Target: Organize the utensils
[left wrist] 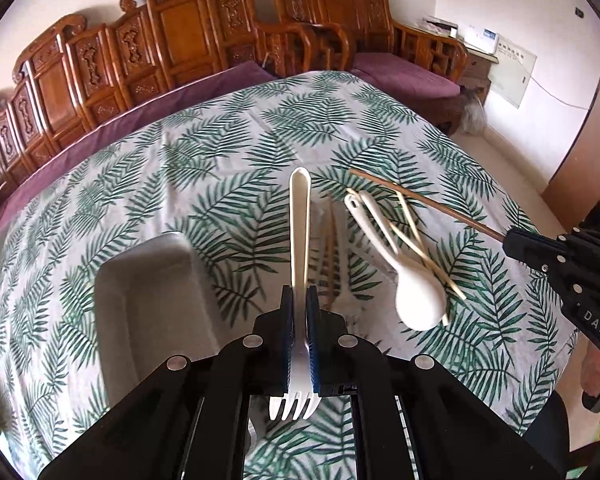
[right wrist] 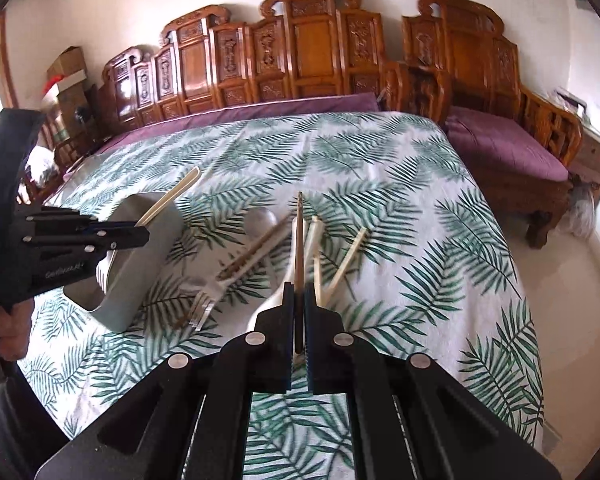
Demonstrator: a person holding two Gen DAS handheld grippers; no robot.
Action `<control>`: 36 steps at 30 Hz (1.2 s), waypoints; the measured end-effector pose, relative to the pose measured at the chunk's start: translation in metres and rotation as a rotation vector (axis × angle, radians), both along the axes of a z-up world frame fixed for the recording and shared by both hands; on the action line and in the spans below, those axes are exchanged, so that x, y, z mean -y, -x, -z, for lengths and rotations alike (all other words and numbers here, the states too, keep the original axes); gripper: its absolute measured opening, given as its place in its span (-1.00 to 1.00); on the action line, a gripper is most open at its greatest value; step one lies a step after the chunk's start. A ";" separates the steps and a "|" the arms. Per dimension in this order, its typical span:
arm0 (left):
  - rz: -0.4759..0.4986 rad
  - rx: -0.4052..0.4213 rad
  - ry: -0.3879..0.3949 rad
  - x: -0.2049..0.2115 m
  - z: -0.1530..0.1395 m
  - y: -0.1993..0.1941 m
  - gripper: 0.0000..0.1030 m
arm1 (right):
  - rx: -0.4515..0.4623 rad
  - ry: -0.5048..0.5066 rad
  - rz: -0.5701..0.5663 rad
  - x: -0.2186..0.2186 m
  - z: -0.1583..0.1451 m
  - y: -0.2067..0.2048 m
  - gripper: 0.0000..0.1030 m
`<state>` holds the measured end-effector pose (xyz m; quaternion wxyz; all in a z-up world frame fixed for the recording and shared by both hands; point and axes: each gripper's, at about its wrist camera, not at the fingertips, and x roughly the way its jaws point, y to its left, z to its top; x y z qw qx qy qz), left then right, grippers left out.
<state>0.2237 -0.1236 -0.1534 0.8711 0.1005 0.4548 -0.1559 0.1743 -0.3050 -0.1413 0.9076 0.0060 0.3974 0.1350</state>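
Observation:
My left gripper [left wrist: 299, 296] is shut on a white plastic fork [left wrist: 299, 220], handle pointing away, tines toward the camera. It hangs above the table beside a grey rectangular container [left wrist: 140, 280]. My right gripper [right wrist: 299, 292] is shut on a dark brown chopstick [right wrist: 299, 248], lifted over the pile. In the left wrist view the right gripper [left wrist: 508, 238] enters from the right with that chopstick [left wrist: 428, 204]. On the cloth lie a white spoon [left wrist: 416, 300], pale chopsticks [left wrist: 420, 248], a metal fork [right wrist: 204, 308] and a metal spoon [right wrist: 260, 220]. In the right wrist view the left gripper [right wrist: 144, 234] hovers over the container [right wrist: 140, 264].
A leaf-print tablecloth [right wrist: 380, 200] covers the table, whose right edge drops to a pale floor. Carved wooden benches with purple cushions [right wrist: 500, 148] stand behind and to the right. A hand [right wrist: 8, 328] holds the left gripper's handle.

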 end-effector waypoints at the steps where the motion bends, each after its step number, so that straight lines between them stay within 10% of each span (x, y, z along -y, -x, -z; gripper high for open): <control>1: -0.010 0.003 0.001 -0.008 -0.002 0.001 -0.89 | 0.008 0.012 -0.013 -0.008 -0.003 0.002 -0.90; 36: -0.191 0.009 0.064 -0.166 -0.009 0.007 -0.89 | -0.108 0.085 -0.186 -0.229 0.010 -0.029 -0.89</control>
